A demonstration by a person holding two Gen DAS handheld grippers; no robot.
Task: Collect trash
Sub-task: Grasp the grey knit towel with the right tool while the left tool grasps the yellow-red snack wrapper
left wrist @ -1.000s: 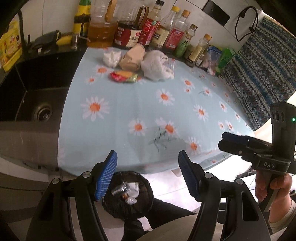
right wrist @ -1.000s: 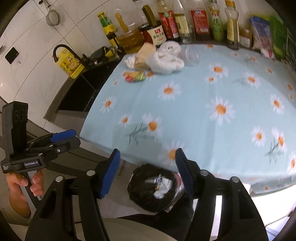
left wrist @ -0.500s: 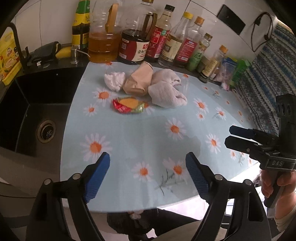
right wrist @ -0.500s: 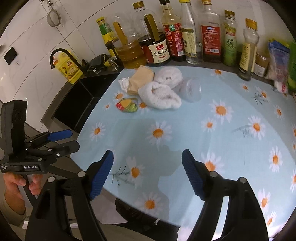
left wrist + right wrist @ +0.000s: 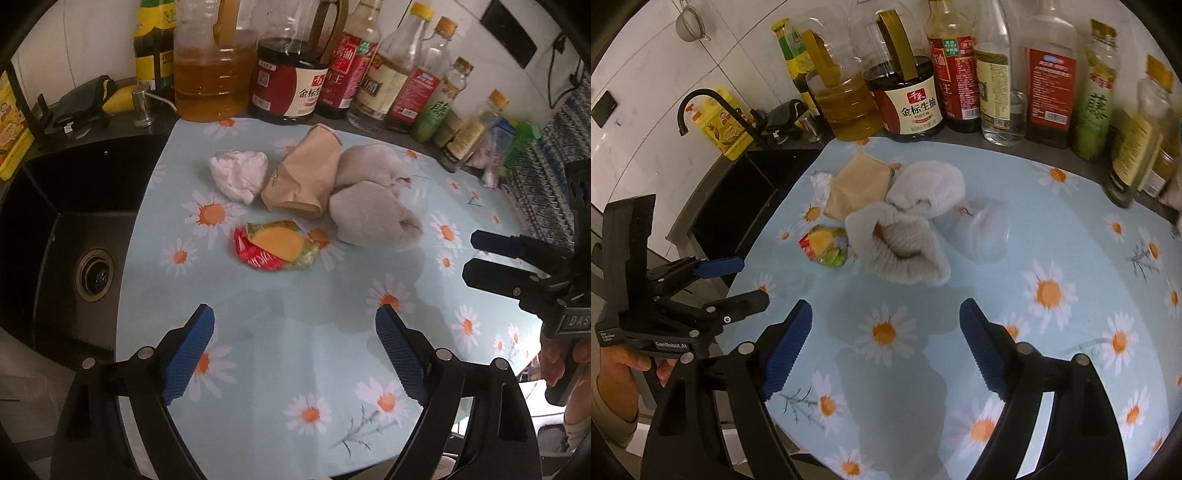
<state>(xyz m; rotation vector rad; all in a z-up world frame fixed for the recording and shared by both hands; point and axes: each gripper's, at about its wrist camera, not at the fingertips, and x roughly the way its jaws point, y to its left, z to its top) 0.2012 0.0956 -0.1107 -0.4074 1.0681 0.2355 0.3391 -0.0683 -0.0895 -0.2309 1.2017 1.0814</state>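
Trash lies on the daisy-print tablecloth: a red, yellow and green snack wrapper, also in the right wrist view, a crumpled white tissue, a squashed brown paper cup, two grey-white crumpled wads and a clear plastic cup lying on its side. My left gripper is open and empty, hovering short of the wrapper. My right gripper is open and empty, short of the near wad. Each gripper also shows in the other's view, the right and the left.
A row of oil, soy sauce and vinegar bottles lines the back wall. A black sink with its drain sits left of the cloth, with a black tap and a yellow detergent bottle. A patterned blue fabric lies at right.
Both grippers have risen from over the black trash bag below the table edge and moved forward over the tablecloth toward the trash pile. The bag has dropped out of view.
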